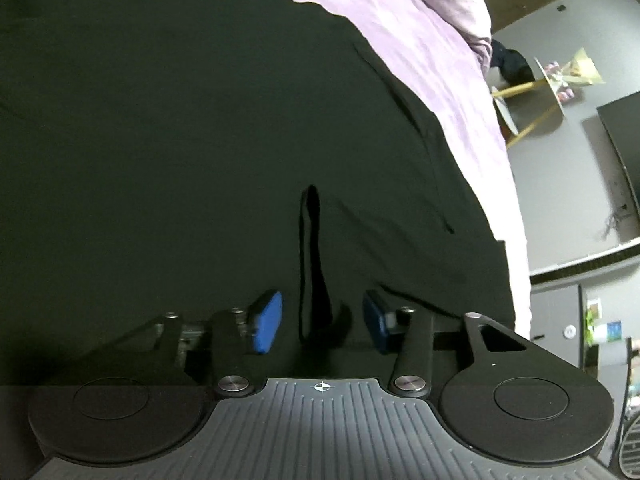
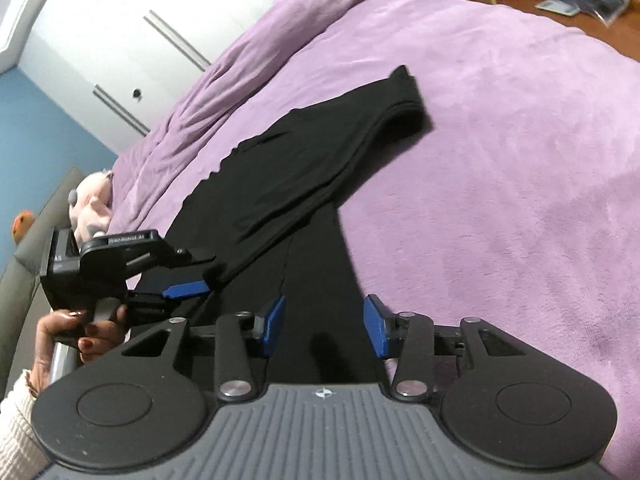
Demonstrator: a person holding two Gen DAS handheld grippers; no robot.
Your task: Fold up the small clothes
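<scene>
**Both grippers set at the near edge of the black garment**

A black, thin-fabric garment (image 2: 320, 168), apparently a pair of shorts or trousers, was laid on a lilac quilted bed cover (image 2: 500, 160), one part already doubled over toward the far end. The left gripper (image 1: 322, 322) was held low over the cloth with its blue pads partly apart; a narrow black drawstring loop (image 1: 310, 248) and a raised pucker of fabric lay between them, but the pads were not seen pressing on either. In the right wrist view the left gripper (image 2: 200, 280) appeared at the garment's left edge, carried by a hand (image 2: 80, 332) in a cream ribbed sleeve (image 2: 16, 420). The right gripper (image 2: 324, 326) was likewise half open over the near edge of the cloth, with nothing clamped.

The step was judged to be the taking of the near edge for a fold. It would be done well if both layers were pinched at matching points, the loose drawstring kept out of the bite or tucked under, and both corners lifted together so that the edge was carried over level. A pinch of the top layer alone could leave the fold skewed.
</scene>
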